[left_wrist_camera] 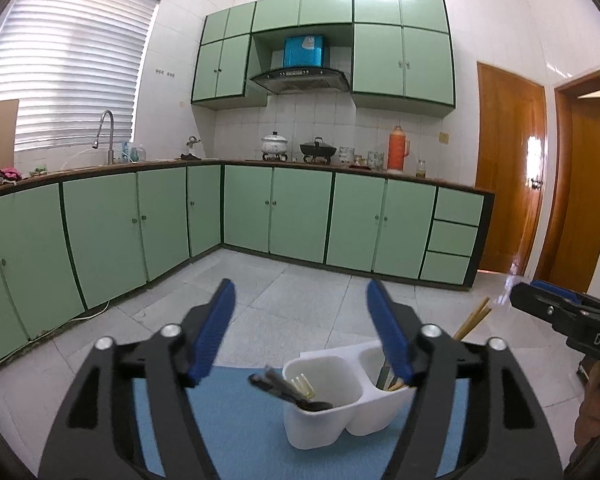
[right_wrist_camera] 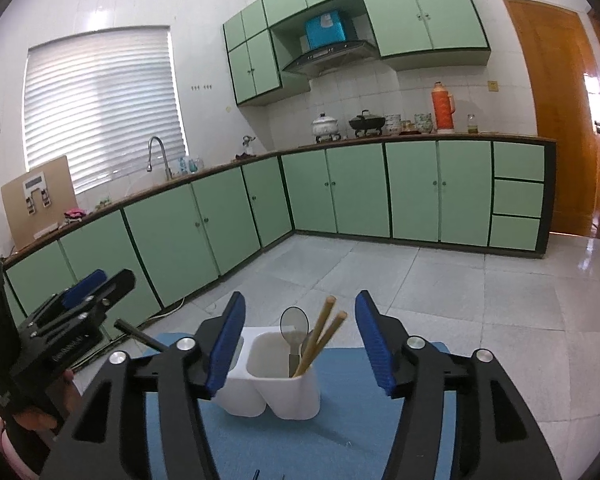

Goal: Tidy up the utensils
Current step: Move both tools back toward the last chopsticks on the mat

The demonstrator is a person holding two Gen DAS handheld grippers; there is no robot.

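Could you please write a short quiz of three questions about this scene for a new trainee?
1. True or false: the left gripper is shut on a fork.
2. Which compartment of the white utensil holder contains the wooden chopsticks, seen from the right wrist camera? A. the left one B. the right one C. neither
3. Fill in: the holder stands on a ____ mat.

Key:
1. False. Both the left gripper and the right gripper are open and empty.
2. B. The clear spoon stands there too.
3. Blue.
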